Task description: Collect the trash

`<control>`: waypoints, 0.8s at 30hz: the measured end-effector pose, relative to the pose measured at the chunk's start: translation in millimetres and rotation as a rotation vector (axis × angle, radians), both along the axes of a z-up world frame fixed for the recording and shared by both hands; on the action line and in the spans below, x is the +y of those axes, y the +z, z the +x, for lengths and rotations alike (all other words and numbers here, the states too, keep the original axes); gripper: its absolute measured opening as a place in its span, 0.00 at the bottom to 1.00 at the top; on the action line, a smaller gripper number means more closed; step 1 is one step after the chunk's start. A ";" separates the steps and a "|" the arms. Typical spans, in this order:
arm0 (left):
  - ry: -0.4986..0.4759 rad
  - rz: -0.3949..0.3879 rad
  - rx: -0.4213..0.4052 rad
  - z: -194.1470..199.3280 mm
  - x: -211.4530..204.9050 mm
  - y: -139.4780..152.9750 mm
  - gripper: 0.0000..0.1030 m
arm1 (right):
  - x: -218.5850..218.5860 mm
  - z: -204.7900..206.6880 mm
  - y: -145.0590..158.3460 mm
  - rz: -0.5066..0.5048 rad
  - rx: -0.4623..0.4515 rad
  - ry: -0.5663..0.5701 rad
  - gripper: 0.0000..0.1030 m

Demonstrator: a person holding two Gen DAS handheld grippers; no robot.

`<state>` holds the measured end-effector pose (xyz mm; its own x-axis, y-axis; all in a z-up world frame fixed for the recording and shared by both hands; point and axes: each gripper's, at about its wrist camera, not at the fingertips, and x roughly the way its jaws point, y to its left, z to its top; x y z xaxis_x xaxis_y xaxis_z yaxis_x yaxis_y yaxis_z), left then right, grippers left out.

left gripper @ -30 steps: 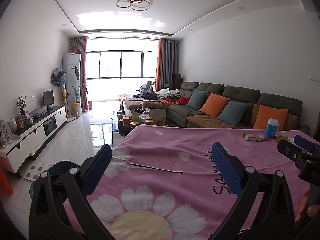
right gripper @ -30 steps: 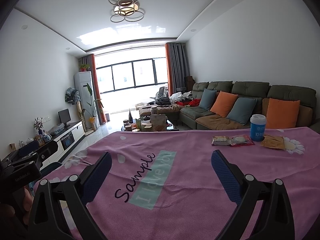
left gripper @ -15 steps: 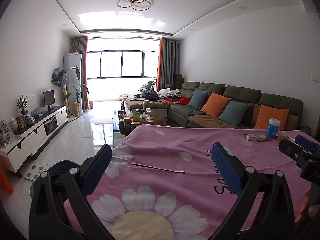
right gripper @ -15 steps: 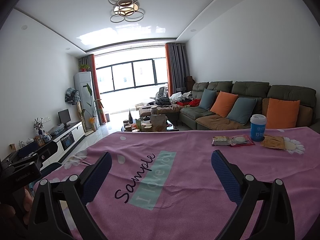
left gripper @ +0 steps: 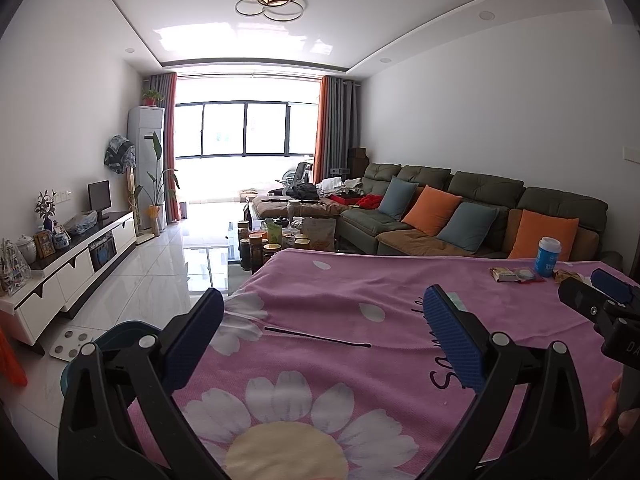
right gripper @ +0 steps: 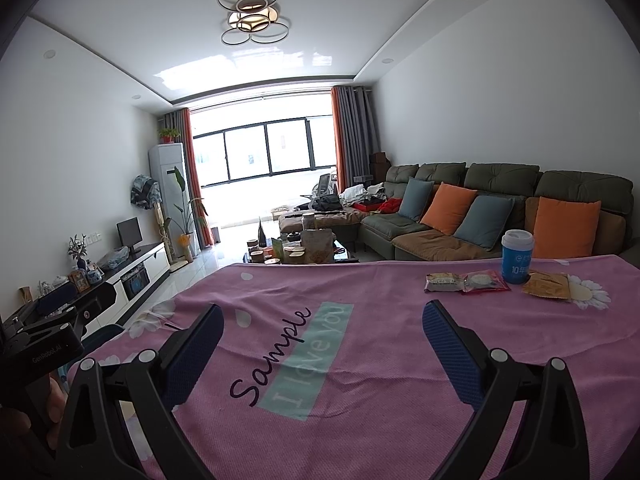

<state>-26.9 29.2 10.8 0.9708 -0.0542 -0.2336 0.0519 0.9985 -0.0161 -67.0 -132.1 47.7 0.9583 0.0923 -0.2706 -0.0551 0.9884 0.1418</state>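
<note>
Right wrist view: the right gripper is held above the near part of a surface covered by a pink cloth printed with daisies and the words "Sample I love you". Its jaws are spread wide apart, with nothing between them. The trash is gathered near the far right corner of the surface: a beige snack wrapper, a red wrapper touching it on the right, a blue cup with a white lid standing upright just behind them, and a brown wrapper lying just right of the cup. All of these are well apart from the gripper. At the left edge of this view, part of the left gripper's body is seen, with a hand under it.

In the left wrist view, the left gripper is held over the near left part of the surface, above a large daisy print; its jaws are likewise wide apart and empty. A teal bin is seen on the floor beside the left edge of the surface.
</note>
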 end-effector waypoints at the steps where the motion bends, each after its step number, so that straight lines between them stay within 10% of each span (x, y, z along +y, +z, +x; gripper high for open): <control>1: 0.000 -0.001 0.000 0.7 0.1 0.1 0.95 | 0.0 0.6 0.2 0.001 0.002 0.001 0.93; 24: -0.018 -0.012 0.070 19.4 -1.4 -2.7 0.95 | -4.2 4.6 -1.3 -0.004 0.015 -0.010 0.93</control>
<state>-7.5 27.8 8.1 0.9509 -0.0752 -0.3002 0.0686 0.9971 -0.0326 -62.4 -136.4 46.4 0.9548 0.0819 -0.2857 -0.0434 0.9894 0.1384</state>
